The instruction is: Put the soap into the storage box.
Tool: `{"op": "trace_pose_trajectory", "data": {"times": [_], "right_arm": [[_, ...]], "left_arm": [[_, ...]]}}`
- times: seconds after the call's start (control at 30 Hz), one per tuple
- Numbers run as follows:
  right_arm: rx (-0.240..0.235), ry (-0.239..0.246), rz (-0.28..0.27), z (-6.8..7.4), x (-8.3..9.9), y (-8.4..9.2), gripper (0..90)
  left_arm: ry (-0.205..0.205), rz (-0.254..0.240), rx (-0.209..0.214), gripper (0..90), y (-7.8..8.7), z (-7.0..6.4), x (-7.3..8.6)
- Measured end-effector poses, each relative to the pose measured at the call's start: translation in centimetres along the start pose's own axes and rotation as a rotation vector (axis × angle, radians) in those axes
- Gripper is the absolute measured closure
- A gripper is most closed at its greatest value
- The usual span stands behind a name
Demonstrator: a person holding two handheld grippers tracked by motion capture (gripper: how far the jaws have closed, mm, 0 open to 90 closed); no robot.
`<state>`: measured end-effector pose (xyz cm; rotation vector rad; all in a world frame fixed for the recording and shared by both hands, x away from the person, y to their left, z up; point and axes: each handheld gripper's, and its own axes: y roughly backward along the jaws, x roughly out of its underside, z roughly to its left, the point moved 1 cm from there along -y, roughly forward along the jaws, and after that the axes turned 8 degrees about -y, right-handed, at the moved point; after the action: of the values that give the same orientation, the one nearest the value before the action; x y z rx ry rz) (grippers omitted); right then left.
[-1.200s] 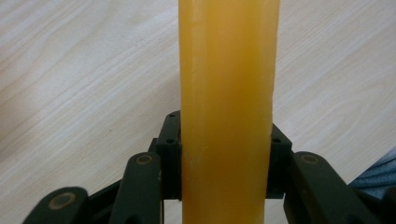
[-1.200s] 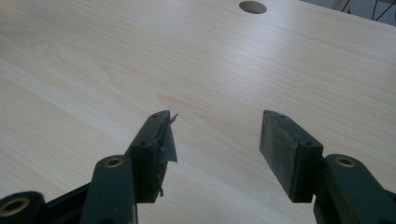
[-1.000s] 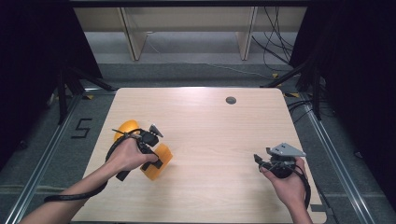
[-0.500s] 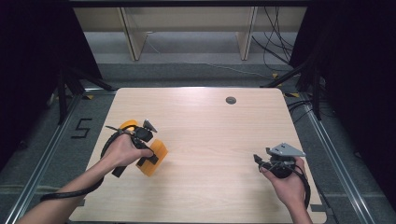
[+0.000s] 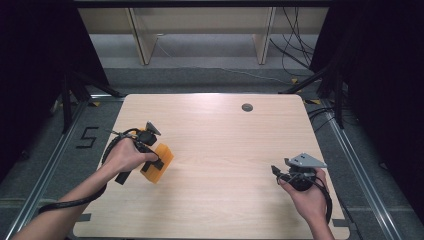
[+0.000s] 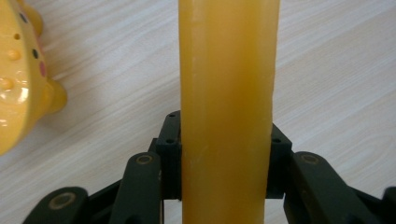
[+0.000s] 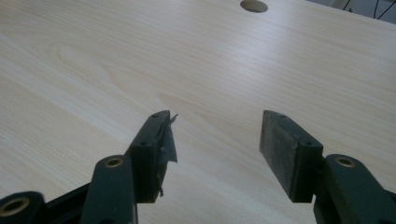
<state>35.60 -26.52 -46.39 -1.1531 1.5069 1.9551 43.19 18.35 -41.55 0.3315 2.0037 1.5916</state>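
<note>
My left gripper (image 5: 155,163) is shut on a flat orange-yellow slab (image 5: 163,154) at the left of the wooden table (image 5: 220,145). In the left gripper view the slab (image 6: 229,70) stands edge-on between the jaws of my left gripper (image 6: 226,158) and runs up out of frame. A glossy yellow figure with coloured dots (image 6: 18,70) lies on the table just left of it. My right gripper (image 5: 280,172) hovers low over the table's front right, open, with bare wood between its jaws (image 7: 215,140).
A round cable hole (image 5: 247,107) sits near the table's far edge, also ahead of the right gripper as a hole (image 7: 253,5). Shelving legs and cables stand beyond the table. A cable trails from each gripper toward the front edge.
The left hand has turned and shifted slightly left with the slab, now covering the round yellow figure in the high view. The right gripper has not moved.
</note>
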Motion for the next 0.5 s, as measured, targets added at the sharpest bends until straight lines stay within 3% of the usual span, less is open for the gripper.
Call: {"op": "trace_pose_trajectory", "data": {"times": [0.5], "right_arm": [[-0.001, -0.004, 0.006, 0.0, 0.0, 0.1, 44.3]], "left_arm": [[0.05, -0.029, -0.016, 60.5, 0.8, 1.3, -0.2]]}}
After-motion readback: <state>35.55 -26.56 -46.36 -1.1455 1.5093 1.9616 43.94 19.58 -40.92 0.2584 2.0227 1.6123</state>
